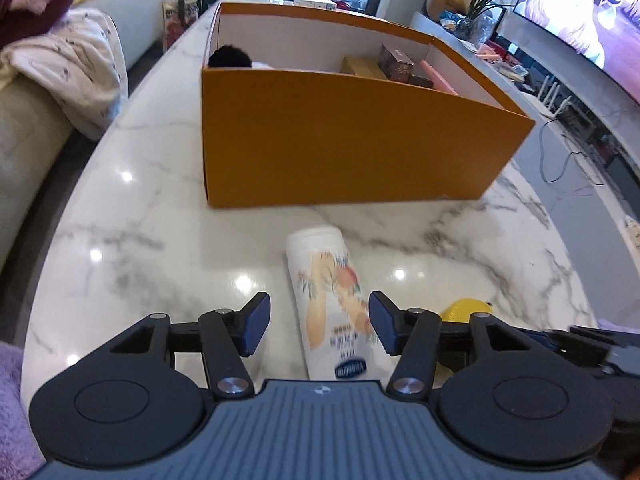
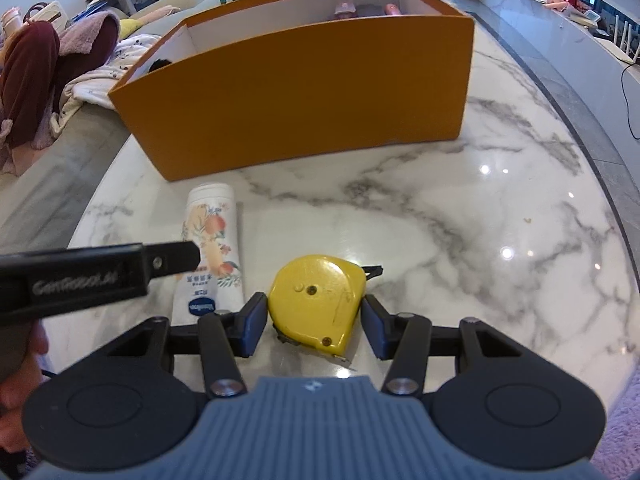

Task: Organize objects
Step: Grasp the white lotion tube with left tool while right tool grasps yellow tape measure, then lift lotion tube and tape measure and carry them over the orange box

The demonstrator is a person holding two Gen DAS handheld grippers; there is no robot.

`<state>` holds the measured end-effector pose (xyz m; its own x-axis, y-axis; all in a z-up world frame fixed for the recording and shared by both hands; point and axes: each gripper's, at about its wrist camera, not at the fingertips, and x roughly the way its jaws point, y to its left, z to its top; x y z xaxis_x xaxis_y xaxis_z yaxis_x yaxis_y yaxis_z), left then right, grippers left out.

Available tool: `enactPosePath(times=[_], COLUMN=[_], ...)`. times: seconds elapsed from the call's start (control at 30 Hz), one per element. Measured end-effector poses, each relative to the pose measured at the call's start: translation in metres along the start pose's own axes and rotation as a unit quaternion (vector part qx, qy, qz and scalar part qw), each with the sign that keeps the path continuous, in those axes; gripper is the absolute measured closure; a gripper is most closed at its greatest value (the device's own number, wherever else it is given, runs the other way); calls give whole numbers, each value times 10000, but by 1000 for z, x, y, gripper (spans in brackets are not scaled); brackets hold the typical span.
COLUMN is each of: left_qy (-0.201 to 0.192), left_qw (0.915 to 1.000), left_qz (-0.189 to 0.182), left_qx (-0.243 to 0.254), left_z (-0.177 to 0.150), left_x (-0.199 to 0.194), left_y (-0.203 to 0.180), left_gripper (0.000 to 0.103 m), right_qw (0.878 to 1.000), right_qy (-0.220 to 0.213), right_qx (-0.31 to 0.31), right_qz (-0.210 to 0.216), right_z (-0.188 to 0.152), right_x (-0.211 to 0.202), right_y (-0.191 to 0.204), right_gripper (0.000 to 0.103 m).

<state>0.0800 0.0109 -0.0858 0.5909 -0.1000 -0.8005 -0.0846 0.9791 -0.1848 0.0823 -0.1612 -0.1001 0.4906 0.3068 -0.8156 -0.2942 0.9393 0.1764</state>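
Marble tabletop (image 2: pixel 460 208) bare beside orange box (image 2: pixel 304 96); left jaws apart astride tube (image 1: pixel 332 292), right clamping tape measure (image 2: pixel 316 304).

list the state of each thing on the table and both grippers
orange box: upright on the table, lid off, several items inside
white tube: lying flat on the table, between the left pads
yellow tape measure: lying flat, between the right pads
left gripper: open, gap to the left pad
right gripper: both pads at the tape measure's sides, grip unclear
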Motion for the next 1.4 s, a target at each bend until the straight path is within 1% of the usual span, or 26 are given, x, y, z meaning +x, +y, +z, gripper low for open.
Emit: enactPosePath(times=[0.1,0.27,0.37,0.4,0.5,0.73,0.8,0.9,0.97,1.0,1.03,1.13,1.2,1.3,1.4], left_qy=[1,93,171,207,274,296,255,208,141,94,65,-7,-63,-143,-309], left_qw=[9999,9998,9994,9994,9995,9995,9996,9996,9993,9991,9988,9975,9977,9970,9961], left_qz=[85,147,300,274,150,144,75,-178,-323,-382,-455,-698,-681,-759,-813], left_qx=[95,-23,0,-6,-7,35,6,-110,-157,-158,-147,-119,20,42,145], left_z=[3,10,12,12,11,13,14,19,24,26,29,37,41,47,57], left_x=[8,22,29,31,33,30,25,16,7,2,-2,-13,-16,-22,-33], left_y=[-8,-9,-9,-8,-7,-6,-5,-2,-1,-2,-2,-5,-9,-11,-13], left_gripper=[39,39,39,40,48,51,51,53,55,67,75,76,76,76,77], right_qw=[10000,9999,9999,9999,10000,10000,10000,10000,10000,10000,9999,9995,9992,9987,9983], right_qy=[-58,-68,-67,-65,-20,60,37,-12,-42,-66,-107,-285,-383,-483,-559], right_qx=[2,-85,-67,-64,-44,-35,-52,-39,5,17,6,-61,-84,-105,-123], right_qz=[-24,-89,-66,-63,-48,-26,-21,0,51,71,85,104,124,128,146], right_z=[4,11,14,15,16,17,18,23,27,29,32,42,50,59,69], right_x=[-1,0,1,1,3,8,7,3,0,-2,-6,-17,-23,-30,-36], right_y=[-3,-4,-6,-7,-9,-11,-12,-14,-15,-15,-15,-14,-13,-11,-11], right_gripper=[50,50,50,50,50,50,50,50,50,50,50,50,50,50,50])
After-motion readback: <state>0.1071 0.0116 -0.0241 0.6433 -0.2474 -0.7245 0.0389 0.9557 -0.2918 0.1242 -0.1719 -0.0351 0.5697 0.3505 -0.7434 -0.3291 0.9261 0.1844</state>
